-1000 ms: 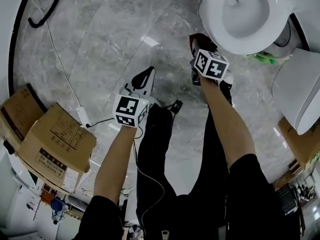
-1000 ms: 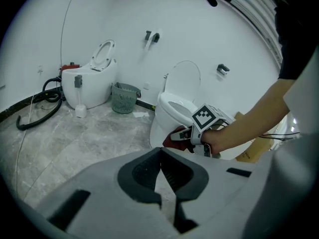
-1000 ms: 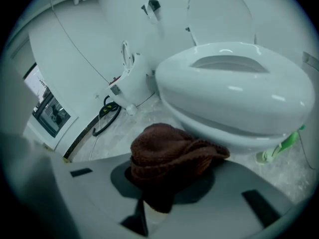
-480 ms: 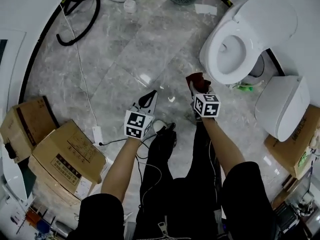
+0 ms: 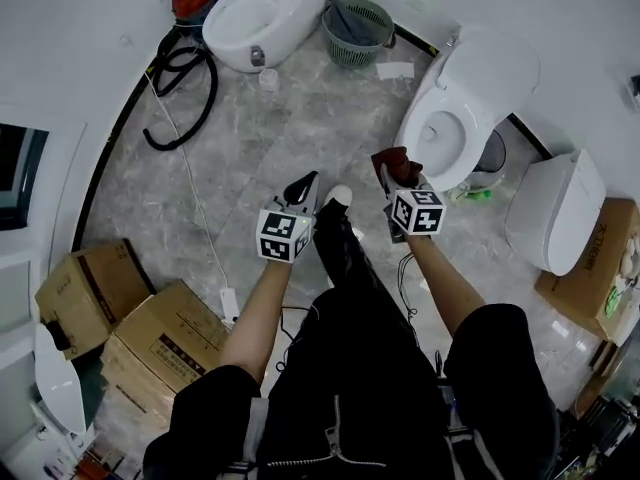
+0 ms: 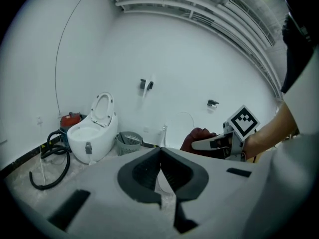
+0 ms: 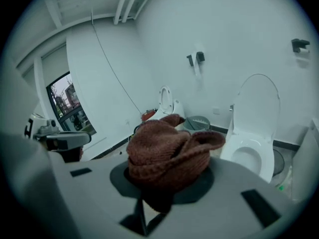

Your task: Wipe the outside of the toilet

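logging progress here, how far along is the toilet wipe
Done: the right tool is shut on a brown cloth. In hand: it holds the cloth in front of the toilet, not touching. Left: all wiping of the outside. The left tool is shut and empty.

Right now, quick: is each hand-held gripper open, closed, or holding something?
Left hand-held gripper: closed, nothing between its jaws.
Right hand-held gripper: closed on the brown knitted cloth.
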`<act>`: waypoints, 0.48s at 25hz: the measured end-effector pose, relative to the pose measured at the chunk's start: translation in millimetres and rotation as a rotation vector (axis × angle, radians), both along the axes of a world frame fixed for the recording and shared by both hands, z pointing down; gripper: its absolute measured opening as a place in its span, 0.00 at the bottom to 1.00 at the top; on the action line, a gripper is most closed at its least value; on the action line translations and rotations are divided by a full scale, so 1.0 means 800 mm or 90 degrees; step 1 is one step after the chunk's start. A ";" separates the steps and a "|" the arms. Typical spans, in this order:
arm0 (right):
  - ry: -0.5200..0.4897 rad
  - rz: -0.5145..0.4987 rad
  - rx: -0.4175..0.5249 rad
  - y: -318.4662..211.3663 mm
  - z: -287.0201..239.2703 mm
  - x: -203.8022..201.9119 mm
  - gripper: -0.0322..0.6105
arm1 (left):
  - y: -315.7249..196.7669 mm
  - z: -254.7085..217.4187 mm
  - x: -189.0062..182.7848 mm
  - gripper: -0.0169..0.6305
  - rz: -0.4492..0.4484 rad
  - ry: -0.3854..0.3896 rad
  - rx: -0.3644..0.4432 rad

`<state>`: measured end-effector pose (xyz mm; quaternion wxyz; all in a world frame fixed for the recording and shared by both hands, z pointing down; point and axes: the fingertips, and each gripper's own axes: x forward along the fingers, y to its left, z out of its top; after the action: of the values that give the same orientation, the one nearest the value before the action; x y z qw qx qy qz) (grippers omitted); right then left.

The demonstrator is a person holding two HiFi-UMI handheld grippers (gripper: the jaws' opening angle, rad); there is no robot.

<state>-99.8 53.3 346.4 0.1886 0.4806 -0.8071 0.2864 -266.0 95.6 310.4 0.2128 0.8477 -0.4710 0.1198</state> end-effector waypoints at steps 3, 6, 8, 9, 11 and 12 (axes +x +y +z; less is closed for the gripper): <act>-0.016 0.022 0.006 -0.036 -0.024 -0.011 0.18 | -0.053 -0.028 -0.003 0.04 0.022 -0.009 0.008; -0.021 0.055 0.004 -0.083 -0.032 -0.019 0.18 | -0.113 -0.051 -0.002 0.04 0.061 -0.018 0.013; -0.024 0.087 -0.002 -0.107 -0.035 -0.020 0.18 | -0.146 -0.063 0.001 0.04 0.092 -0.028 0.012; -0.027 0.104 -0.006 -0.117 -0.037 -0.019 0.18 | -0.162 -0.068 0.002 0.04 0.107 -0.032 0.011; -0.035 0.135 -0.007 -0.141 -0.044 -0.016 0.18 | -0.200 -0.080 0.006 0.04 0.129 -0.034 0.014; -0.038 0.148 -0.004 -0.153 -0.050 -0.014 0.18 | -0.218 -0.086 0.008 0.04 0.138 -0.033 0.017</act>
<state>-111.1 -69.5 306.4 0.1314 0.5612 -0.7506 0.3232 -259.3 -79.0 241.3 0.1751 0.8932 -0.3831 0.1575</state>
